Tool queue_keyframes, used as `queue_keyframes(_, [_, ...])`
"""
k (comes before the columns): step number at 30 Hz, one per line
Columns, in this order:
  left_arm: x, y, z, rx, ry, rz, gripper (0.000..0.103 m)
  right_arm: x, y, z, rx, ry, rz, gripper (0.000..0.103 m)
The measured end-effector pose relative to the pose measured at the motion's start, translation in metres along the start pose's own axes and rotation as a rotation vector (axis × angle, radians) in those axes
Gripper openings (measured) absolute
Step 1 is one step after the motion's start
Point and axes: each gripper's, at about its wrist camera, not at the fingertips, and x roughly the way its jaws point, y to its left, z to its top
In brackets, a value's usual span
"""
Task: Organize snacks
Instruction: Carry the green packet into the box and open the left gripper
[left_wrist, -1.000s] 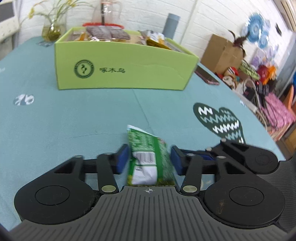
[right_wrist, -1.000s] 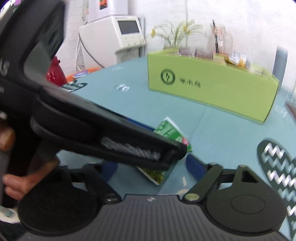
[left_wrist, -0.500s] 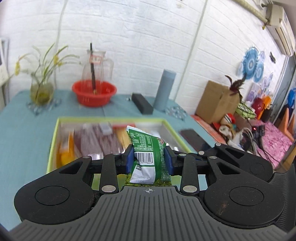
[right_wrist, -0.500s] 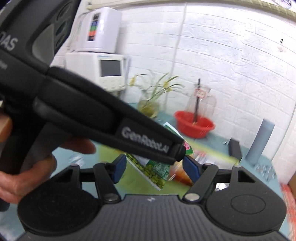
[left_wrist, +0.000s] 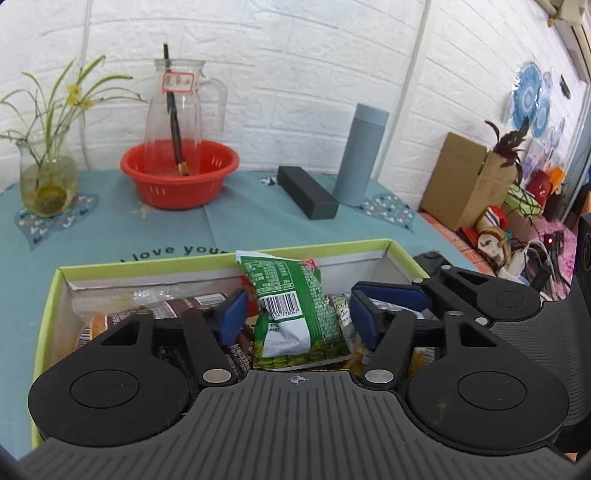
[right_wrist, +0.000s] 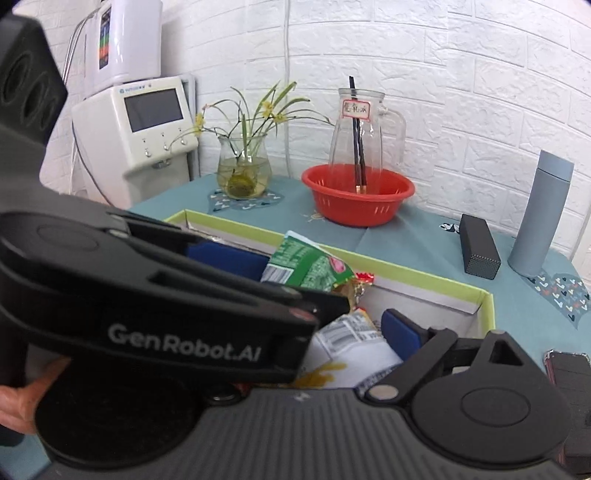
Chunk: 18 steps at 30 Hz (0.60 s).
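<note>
- Now the green snack packet (left_wrist: 291, 306) is seen centre frame over the green box (left_wrist: 48, 295), between the opening jaws of the left hand-held gripper (left_wrist: 295, 314), pads clear.
- Right hand-held gripper (right_wrist: 369, 325) is opening, nothing gripped.
- Packet could be left propped on other snacks, likely tipping over the rim.

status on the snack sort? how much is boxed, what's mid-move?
Done: several packets already lie in the green box.

In hand: the left gripper is over the box, jaws opening, with the green snack packet between its pads but no longer pressed. The right gripper is beside it over the box, also opening; its left finger is hidden.

Left: unclear; no loose snacks show on the table.
</note>
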Motion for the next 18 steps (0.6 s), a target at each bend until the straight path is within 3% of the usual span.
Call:
queue_keyframes(5, [-0.008, 0.000, -0.003, -0.019, -0.053, 0.011, 0.061, -0.008, 0.001, -0.002, 0.034, -0.008, 0.011, 0.094])
queue_keyframes(9, [-0.034, -0.005, 0.000, -0.022, -0.152, 0.035, 0.068, -0.040, 0.008, 0.001, 0.036, -0.090, -0.017, 0.094])
queue_keyframes(14, [-0.090, -0.014, 0.005, -0.046, -0.262, 0.049, 0.078, -0.094, 0.023, -0.005, 0.029, -0.150, -0.052, 0.094])
queue_keyframes(18, [-0.146, -0.030, -0.020, -0.052, -0.306, 0.052, 0.086, -0.136, 0.042, -0.030, 0.066, -0.146, -0.055, 0.094])
